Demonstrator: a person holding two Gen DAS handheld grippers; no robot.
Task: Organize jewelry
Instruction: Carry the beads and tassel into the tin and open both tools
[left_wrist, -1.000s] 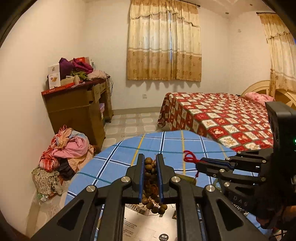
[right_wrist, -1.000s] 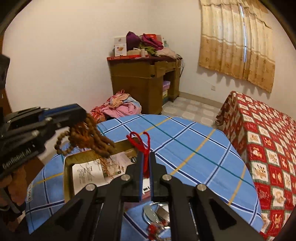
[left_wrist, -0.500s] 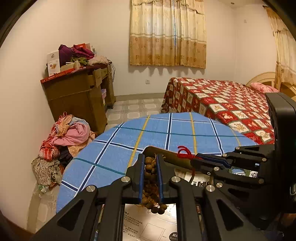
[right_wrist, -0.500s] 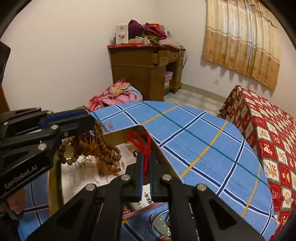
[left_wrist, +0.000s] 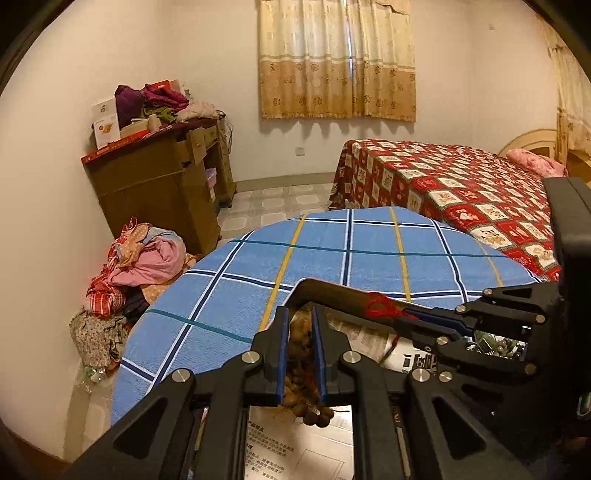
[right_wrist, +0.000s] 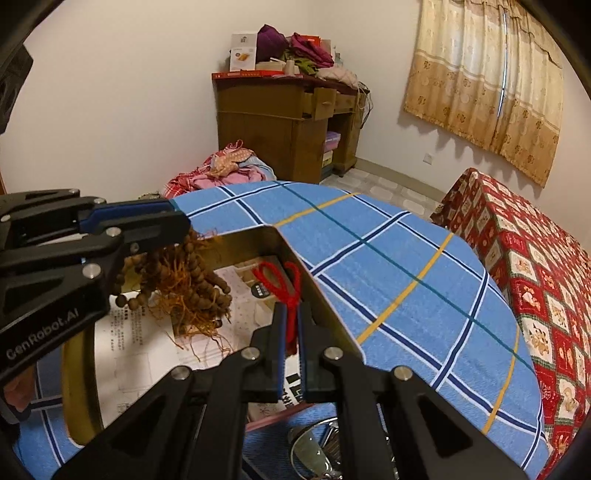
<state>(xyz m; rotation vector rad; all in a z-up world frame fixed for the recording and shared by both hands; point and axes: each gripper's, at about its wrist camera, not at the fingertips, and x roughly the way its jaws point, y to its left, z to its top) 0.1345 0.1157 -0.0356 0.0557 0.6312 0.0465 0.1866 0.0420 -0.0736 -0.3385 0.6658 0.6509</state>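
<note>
A bundle of brown wooden beads (right_wrist: 177, 273) with orange tassel threads hangs from my left gripper (right_wrist: 177, 225), which is shut on it. In the left wrist view the beads (left_wrist: 300, 365) fill the gap between the fingers of the left gripper (left_wrist: 299, 314). My right gripper (right_wrist: 291, 310) is shut on a red cord (right_wrist: 273, 277), whose loops stick out past the tips. Both hang just above an open gold-brown box (right_wrist: 75, 387) lined with printed papers (right_wrist: 140, 350). The right gripper (left_wrist: 402, 317) and red cord (left_wrist: 380, 306) also show over the box rim (left_wrist: 332, 290).
The box sits on a round table with a blue plaid cloth (left_wrist: 351, 251). A shiny metal item (right_wrist: 317, 446) lies near the table's front edge. Beyond the table are a bed (left_wrist: 461, 184), a wooden cabinet (left_wrist: 155, 177) and a heap of clothes (left_wrist: 144, 262).
Both grippers have sunk toward the box while keeping their hold. The beads and the red cord now hang lower, inside the box's outline.
</note>
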